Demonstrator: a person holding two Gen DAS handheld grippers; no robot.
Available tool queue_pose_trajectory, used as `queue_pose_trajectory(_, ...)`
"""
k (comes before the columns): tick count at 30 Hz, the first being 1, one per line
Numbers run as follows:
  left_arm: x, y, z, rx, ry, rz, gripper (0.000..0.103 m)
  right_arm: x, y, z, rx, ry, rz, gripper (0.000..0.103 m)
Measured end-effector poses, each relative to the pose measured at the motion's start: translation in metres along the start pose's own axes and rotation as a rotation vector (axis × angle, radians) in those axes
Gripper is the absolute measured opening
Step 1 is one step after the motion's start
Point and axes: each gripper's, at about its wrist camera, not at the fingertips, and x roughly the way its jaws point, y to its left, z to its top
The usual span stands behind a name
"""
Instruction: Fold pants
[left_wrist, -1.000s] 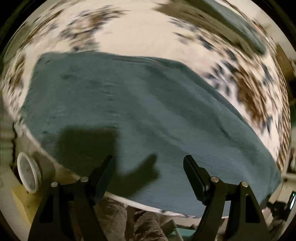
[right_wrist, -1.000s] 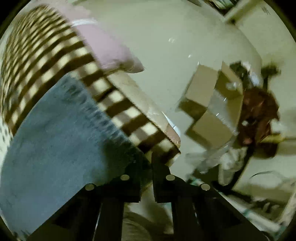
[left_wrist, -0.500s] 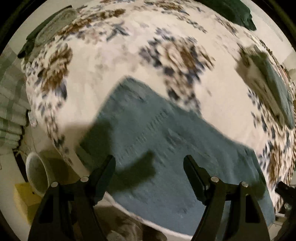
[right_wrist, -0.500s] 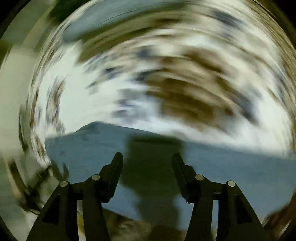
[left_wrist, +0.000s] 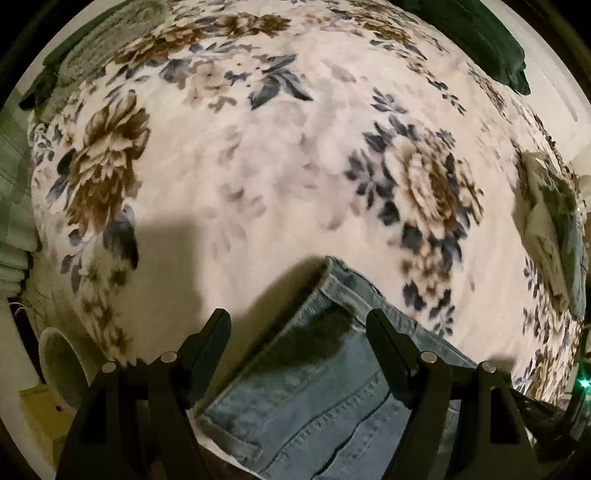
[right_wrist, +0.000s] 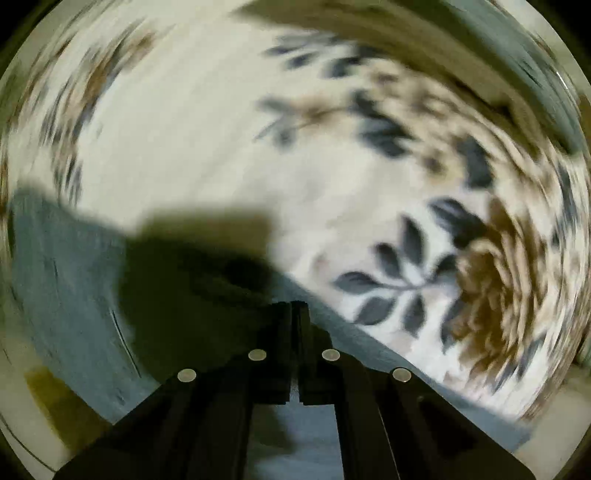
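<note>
So the pants (left_wrist: 321, 398), light denim, lay on the floral blanket (left_wrist: 258, 177) right under the left gripper (left_wrist: 297, 334), with a hemmed corner poking out just past its fingertips and a touch toward the right finger. The seams ran on a diagonal from the near-left of that gripper out toward its far-right, so I'd read the long axis as slanting across the tool rather than lining up with it. The left gripper was spread wide, jaws well apart, holding nothing, denim showing in the gap between them.

The right gripper (right_wrist: 295, 306) had its jaws pressed together, tips sitting over the edge of the same blue fabric (right_wrist: 74, 280). That view was really smeared, so I couldn't tell if any cloth was actually pinched in there. Denim spread off to its left and underneath, bare blanket ahead and to the right.

My guess: the left gripper was the better placed one for that corner.
</note>
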Motion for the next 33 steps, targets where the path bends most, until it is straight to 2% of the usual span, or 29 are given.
queue_pose_trajectory(1,0.005,0.000,0.002,0.008,0.018,-0.007,0.074,-0.002,-0.010,0.000,0.037,-0.003,0.002,0.000)
queue_pose_trajectory(3,0.021,-0.001,0.006,0.026,0.063,-0.031,0.073,-0.002,-0.020,0.002,0.041,0.001,-0.053,0.000)
queue_pose_trajectory(4,0.028,0.000,0.008,0.025,0.062,-0.065,0.059,-0.003,-0.026,0.002,0.047,0.007,-0.042,0.000)
queue_pose_trajectory(5,0.030,-0.001,0.009,0.029,0.058,-0.102,0.029,-0.004,-0.031,0.002,0.045,0.016,-0.026,0.000)
queue_pose_trajectory(6,0.031,-0.004,0.011,0.040,0.053,-0.116,0.022,-0.007,-0.036,0.003,0.036,0.023,-0.015,0.000)
queue_pose_trajectory(9,0.017,-0.017,0.012,0.115,-0.022,-0.093,0.014,-0.014,-0.048,0.001,0.069,0.025,0.017,0.000)
queue_pose_trajectory(11,0.013,-0.019,0.017,0.130,-0.048,-0.076,0.005,-0.022,-0.062,-0.023,0.124,0.015,0.059,0.003)
queue_pose_trajectory(12,0.014,-0.016,0.021,0.127,-0.052,-0.059,0.005,-0.026,-0.075,-0.030,0.156,0.015,0.075,0.005)
queue_pose_trajectory(13,0.018,-0.011,0.024,0.101,-0.033,-0.070,0.005,-0.029,-0.093,-0.041,0.182,0.017,0.089,0.013)
queue_pose_trajectory(15,0.018,-0.009,0.028,0.086,-0.005,-0.076,0.007,-0.034,-0.120,-0.059,0.249,0.014,0.138,0.035)
queue_pose_trajectory(16,0.014,-0.010,0.026,0.102,-0.006,-0.065,0.008,-0.036,-0.131,-0.067,0.275,0.014,0.157,0.055)
queue_pose_trajectory(17,0.007,-0.015,0.021,0.126,-0.011,-0.049,0.008,-0.040,-0.144,-0.079,0.313,0.012,0.189,0.069)
queue_pose_trajectory(19,-0.011,-0.025,0.008,0.157,-0.013,-0.018,0.014,-0.050,-0.170,-0.108,0.381,-0.017,0.259,0.081)
queue_pose_trajectory(20,-0.020,-0.033,0.000,0.172,-0.018,-0.017,0.026,-0.056,-0.184,-0.124,0.417,-0.037,0.281,0.083)
queue_pose_trajectory(21,-0.031,-0.042,-0.011,0.183,-0.023,-0.019,0.034,-0.065,-0.203,-0.146,0.471,-0.067,0.301,0.083)
queue_pose_trajectory(23,-0.041,-0.060,-0.035,0.203,-0.007,-0.020,0.079,-0.076,-0.233,-0.186,0.573,-0.112,0.317,0.087)
queue_pose_trajectory(24,-0.044,-0.071,-0.047,0.213,-0.002,-0.026,0.084,-0.081,-0.256,-0.216,0.653,-0.134,0.328,0.089)
queue_pose_trajectory(27,-0.047,-0.126,-0.097,0.284,0.036,-0.046,0.085,-0.083,-0.298,-0.299,0.848,-0.163,0.351,0.090)
queue_pose_trajectory(33,-0.025,-0.247,-0.208,0.475,0.142,-0.100,0.085,-0.051,-0.397,-0.487,1.315,-0.226,0.377,0.090)
